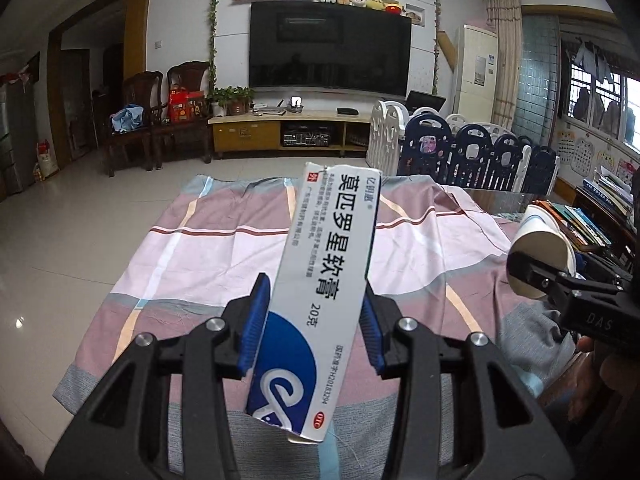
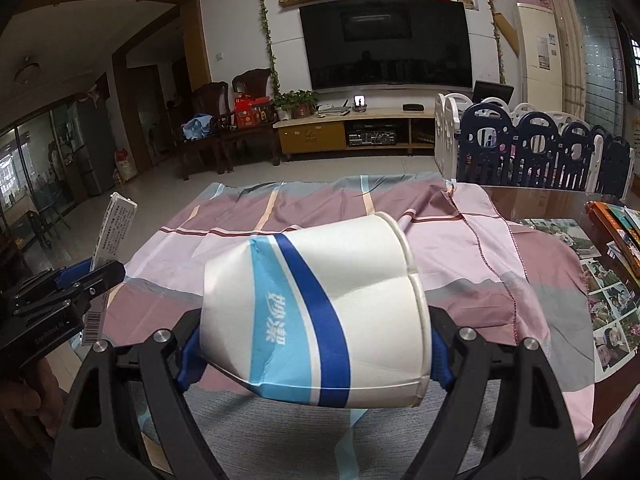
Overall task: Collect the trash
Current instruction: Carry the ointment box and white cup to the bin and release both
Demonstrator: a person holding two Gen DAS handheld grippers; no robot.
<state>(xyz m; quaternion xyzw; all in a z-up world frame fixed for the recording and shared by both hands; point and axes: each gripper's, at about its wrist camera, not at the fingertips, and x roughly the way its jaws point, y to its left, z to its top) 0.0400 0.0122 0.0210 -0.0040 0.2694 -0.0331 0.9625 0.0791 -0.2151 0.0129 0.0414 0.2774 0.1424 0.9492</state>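
Behind both tools, a living room with a dark television (image 1: 330,54) is visible, and below them lies a checked cloth (image 1: 224,248) covering the table. Left hand-held gripper (image 1: 312,324) grips an ointment box (image 1: 320,276) between its blue pads. Right hand-held gripper (image 2: 316,350) clamps a dented paper cup (image 2: 320,308), lying sideways.

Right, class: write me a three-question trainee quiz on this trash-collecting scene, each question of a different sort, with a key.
1. True or false: the left tool holds a medicine box.
2. The right tool grips: A) a bottle B) a dented paper cup C) a book.
3. Fill in: both items are held above a patterned ____.

Key: 1 true; 2 B; 3 cloth.
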